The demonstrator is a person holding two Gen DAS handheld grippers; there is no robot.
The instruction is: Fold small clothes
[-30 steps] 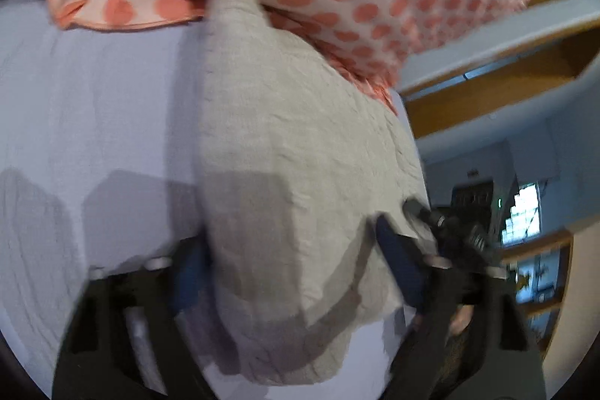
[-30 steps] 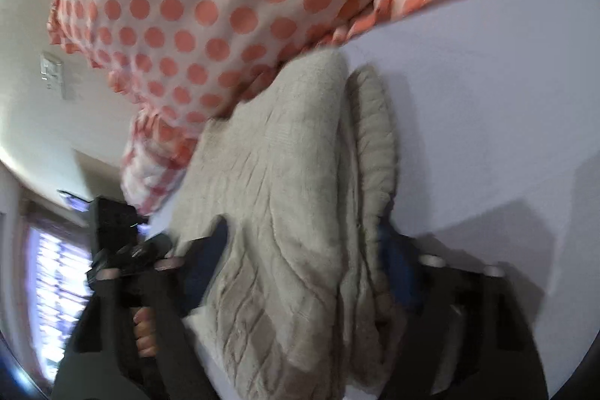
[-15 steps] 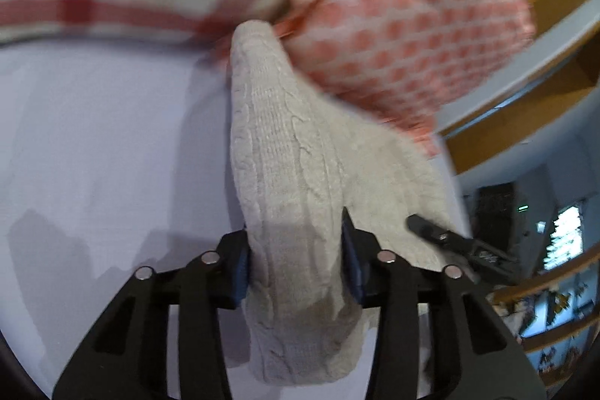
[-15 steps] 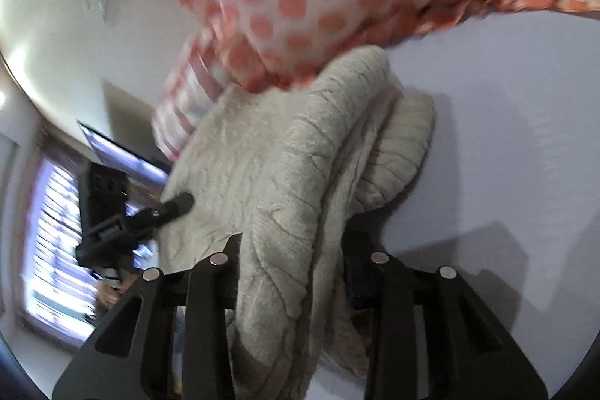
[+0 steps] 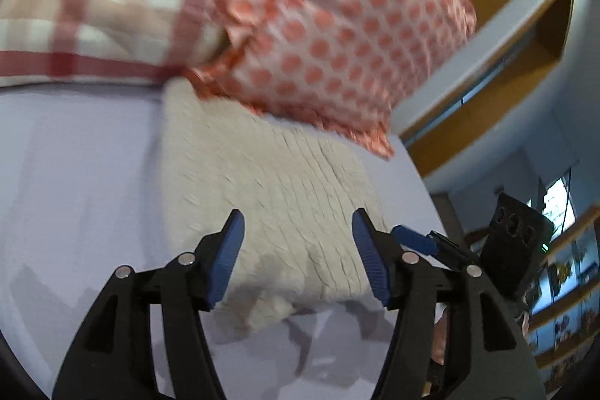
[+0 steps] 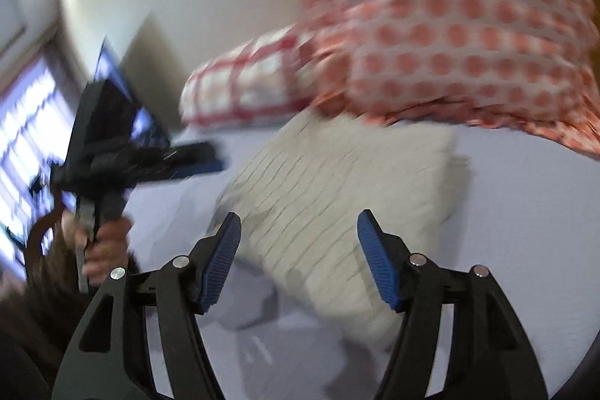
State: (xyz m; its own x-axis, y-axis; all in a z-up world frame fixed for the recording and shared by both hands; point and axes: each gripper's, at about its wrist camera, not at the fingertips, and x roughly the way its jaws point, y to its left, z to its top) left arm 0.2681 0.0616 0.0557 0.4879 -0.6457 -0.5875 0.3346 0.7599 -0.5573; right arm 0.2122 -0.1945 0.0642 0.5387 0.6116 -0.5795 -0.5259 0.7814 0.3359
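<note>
**Both grippers wide apart above a folded cream knit**

Left wrist view: left gripper (image 5: 298,231) at lower centre of the frame, blue pads (image 5: 225,259) spread wide, nothing between them. Cream cable-knit sweater (image 5: 270,190) in the middle of the frame, lying folded on the pale lilac bed sheet (image 5: 75,182); lower edge of the knit visible between the two fingers, not touched by either pad. Upper end of the sweater tucked under the edge of an orange polka-dot pillow (image 5: 348,21) at upper centre. Red-and-white checked pillow (image 5: 93,14) at upper left, just beside the dotted one. At lower right of the frame, the right gripper (image 5: 416,242) partly seen, with one blue fingertip and a black body behind it.

Right wrist view, rather blurred: right gripper (image 6: 300,235) at lower centre, blue pads (image 6: 375,261) also wide apart and holding nothing. Same sweater (image 6: 337,197) as a folded rectangle across the middle, flat on the sheet (image 6: 525,212), its far edge under the polka-dot pillow (image 6: 468,25) at upper right. Checked pillow (image 6: 243,81) at centre left, behind the knit. Left gripper (image 6: 195,162) at the left edge, smeared by motion, held by a hand (image 6: 105,242) at lower left, apart from the sweater.
</note>
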